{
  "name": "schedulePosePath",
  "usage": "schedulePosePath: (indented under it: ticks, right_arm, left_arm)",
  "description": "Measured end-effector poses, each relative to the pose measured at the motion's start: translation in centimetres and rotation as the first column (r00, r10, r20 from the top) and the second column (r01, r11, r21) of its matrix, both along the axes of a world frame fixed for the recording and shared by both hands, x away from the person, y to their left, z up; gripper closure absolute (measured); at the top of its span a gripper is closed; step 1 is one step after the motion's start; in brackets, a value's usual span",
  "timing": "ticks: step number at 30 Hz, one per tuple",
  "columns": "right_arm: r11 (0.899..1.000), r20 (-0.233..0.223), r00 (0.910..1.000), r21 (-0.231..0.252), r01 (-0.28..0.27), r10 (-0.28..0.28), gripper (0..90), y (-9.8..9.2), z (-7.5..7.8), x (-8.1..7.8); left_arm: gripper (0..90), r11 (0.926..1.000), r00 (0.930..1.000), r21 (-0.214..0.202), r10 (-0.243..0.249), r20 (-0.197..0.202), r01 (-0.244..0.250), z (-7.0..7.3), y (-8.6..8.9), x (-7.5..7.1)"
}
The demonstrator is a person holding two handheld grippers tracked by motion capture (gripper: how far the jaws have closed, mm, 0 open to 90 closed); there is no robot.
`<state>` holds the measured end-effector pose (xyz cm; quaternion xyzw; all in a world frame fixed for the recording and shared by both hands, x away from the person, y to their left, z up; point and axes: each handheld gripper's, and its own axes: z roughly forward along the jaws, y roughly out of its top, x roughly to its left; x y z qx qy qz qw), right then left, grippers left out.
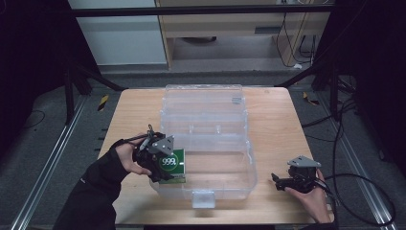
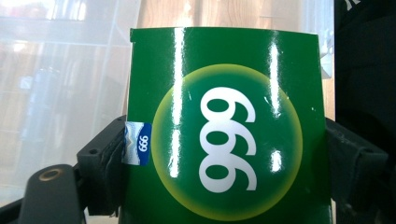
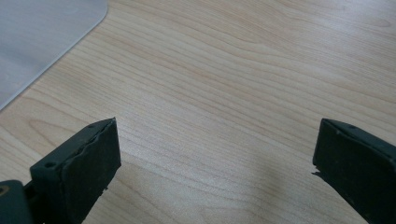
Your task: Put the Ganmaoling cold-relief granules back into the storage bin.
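Looking down from the high view, you've got one wooden table (image 1: 277, 120) with one clear plastic bin (image 1: 206, 139) open in the middle, its lid laid back toward the far edge. Bare wood runs along both sides of the bin, with more of it on your right. Your left gripper (image 1: 165, 165) sits at the bin's near left corner, clamped on one green box (image 1: 173, 165) marked 999. Your right gripper (image 1: 282, 182) hangs low over the table near the front right edge, well apart from the bin.

Over to the left gripper view: the green box (image 2: 224, 126) stands squarely between the two jaws, each pad pressed against a side of it, the clear bin wall (image 2: 60, 93) behind.

Right gripper view now: your right gripper (image 3: 215, 163) has its jaws wide apart, nothing between them, open wood grain ahead and one rounded corner of the bin (image 3: 42, 42) at upper left.
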<state>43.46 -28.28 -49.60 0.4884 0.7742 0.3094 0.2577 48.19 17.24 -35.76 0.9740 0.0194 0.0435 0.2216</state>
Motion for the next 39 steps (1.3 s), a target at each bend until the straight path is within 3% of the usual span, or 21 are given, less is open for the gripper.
schedulePosePath:
  ticks: [5, 10, 26, 30, 33, 36, 39]
  right_arm:
    - [1.000, -0.003, 1.0000, -0.001, -0.003, 0.003, 1.3, 0.1, -0.1, 0.0]
    - [1.000, -0.009, 1.0000, -0.001, -0.003, 0.003, 1.3, 0.1, -0.1, 0.0]
    - [1.000, -0.018, 0.9998, -0.007, -0.010, 0.010, 1.0, 0.1, -0.2, 0.0]
    - [1.000, -0.014, 0.9998, -0.007, -0.012, 0.012, 1.0, 0.1, -0.2, 0.1]
    - [1.000, -0.017, 0.9998, -0.007, -0.007, 0.007, 0.6, 0.1, -0.2, 0.1]
    - [1.000, -0.017, 0.9998, -0.010, -0.007, 0.007, 0.6, 0.1, -0.1, 0.1]
    - [1.000, -0.014, 0.9999, -0.010, -0.006, 0.005, 0.6, 0.0, -0.1, 0.1]
  left_arm:
    - [15.2, 0.9999, 0.9996, -0.013, -0.003, -0.029, 0.003, -1.2, 0.3, 0.0]
    - [14.9, 1.0000, 0.9992, -0.001, -0.010, -0.040, 0.010, -1.9, 0.3, 0.1]
    - [13.1, 0.9998, 0.9991, 0.021, -0.007, -0.041, 0.008, -3.5, 0.3, 0.1]
    - [12.8, 0.9997, 0.9993, 0.024, -0.004, -0.038, 0.005, -3.4, 0.2, 0.0]
    - [11.8, 0.9995, 0.9995, -0.030, 0.005, -0.033, -0.006, -2.3, 0.6, -0.1]
    - [12.3, 0.9990, 0.9993, -0.036, 0.024, -0.030, -0.025, -1.5, 0.9, -0.4]
    - [13.7, 0.9972, 0.9996, -0.073, 0.021, 0.018, -0.019, -0.1, 1.5, -0.5]
